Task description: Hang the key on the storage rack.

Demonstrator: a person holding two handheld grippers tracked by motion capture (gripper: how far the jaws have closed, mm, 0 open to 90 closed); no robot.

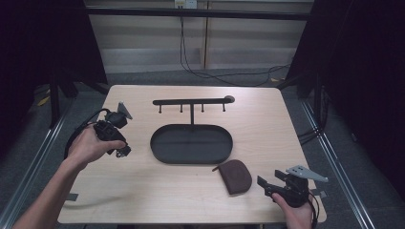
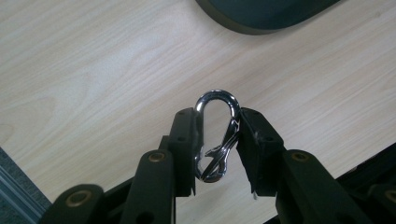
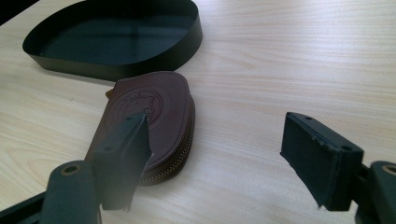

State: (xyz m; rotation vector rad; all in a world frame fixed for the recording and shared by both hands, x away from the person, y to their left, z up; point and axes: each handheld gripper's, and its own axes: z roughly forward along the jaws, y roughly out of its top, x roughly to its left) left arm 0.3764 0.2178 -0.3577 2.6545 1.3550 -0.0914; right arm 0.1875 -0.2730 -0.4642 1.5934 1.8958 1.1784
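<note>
Under both tongs lies the wooden counter (image 1: 143,200). Right of the left tongs (image 1: 125,151) sits the black oval tray (image 1: 160,151), its hook rack (image 1: 191,101) rising behind. Just left of the right tongs (image 1: 262,183) lies the brown pouch (image 1: 235,175), flat and apart from their widely spread jaws. The left tongs (image 2: 217,140) are closed on a silver carabiner (image 2: 216,135), pinched across its sides, loop end forward. To hang it well, I judge, keep that loop clear of the pads and approach a rack hook squarely.
</note>
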